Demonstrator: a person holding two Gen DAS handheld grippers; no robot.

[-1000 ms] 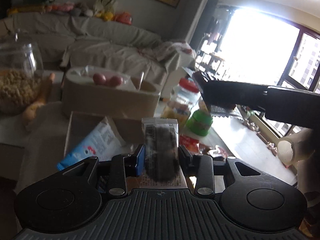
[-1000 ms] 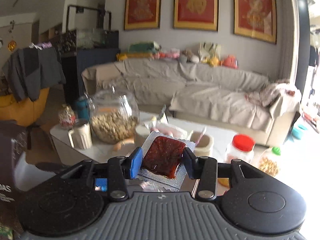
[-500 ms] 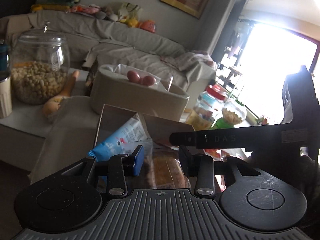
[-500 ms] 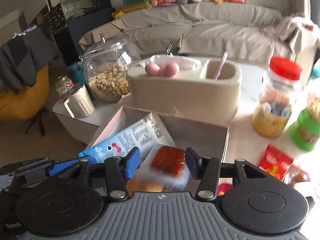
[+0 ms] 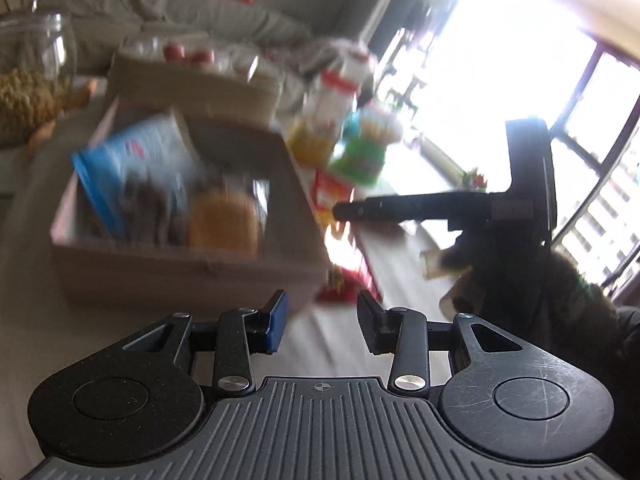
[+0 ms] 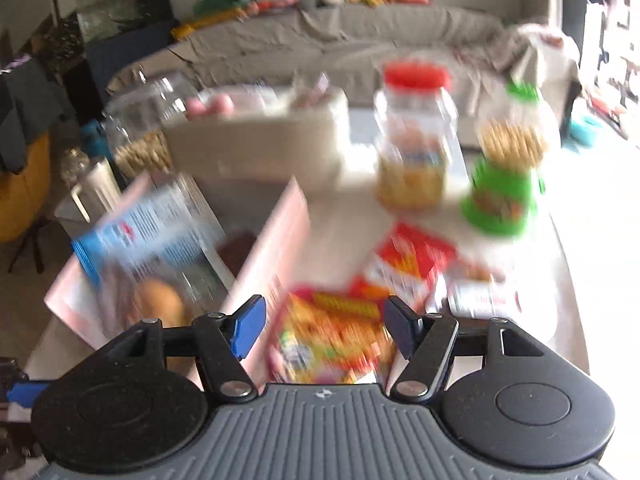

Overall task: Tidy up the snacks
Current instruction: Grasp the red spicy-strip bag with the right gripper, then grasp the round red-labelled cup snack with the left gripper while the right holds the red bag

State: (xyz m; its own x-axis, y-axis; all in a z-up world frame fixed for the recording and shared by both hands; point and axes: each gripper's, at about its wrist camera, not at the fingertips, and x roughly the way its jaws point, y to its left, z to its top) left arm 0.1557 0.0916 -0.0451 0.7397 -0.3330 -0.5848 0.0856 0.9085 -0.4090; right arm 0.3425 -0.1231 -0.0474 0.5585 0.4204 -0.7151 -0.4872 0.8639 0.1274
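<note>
While the right gripper [image 6: 324,326] is spreading its empty jaws just above the yellow snack packet [image 6: 332,332], that light, crinkly film is probably wanting an edge pinch.

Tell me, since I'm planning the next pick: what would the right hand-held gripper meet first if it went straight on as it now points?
Probably the colourful snack packet on the table, framed between the open right hand-held gripper; blur leaves depth uncertain.

One box [image 6: 276,248] — two lidded jars [image 6: 414,140]
</note>
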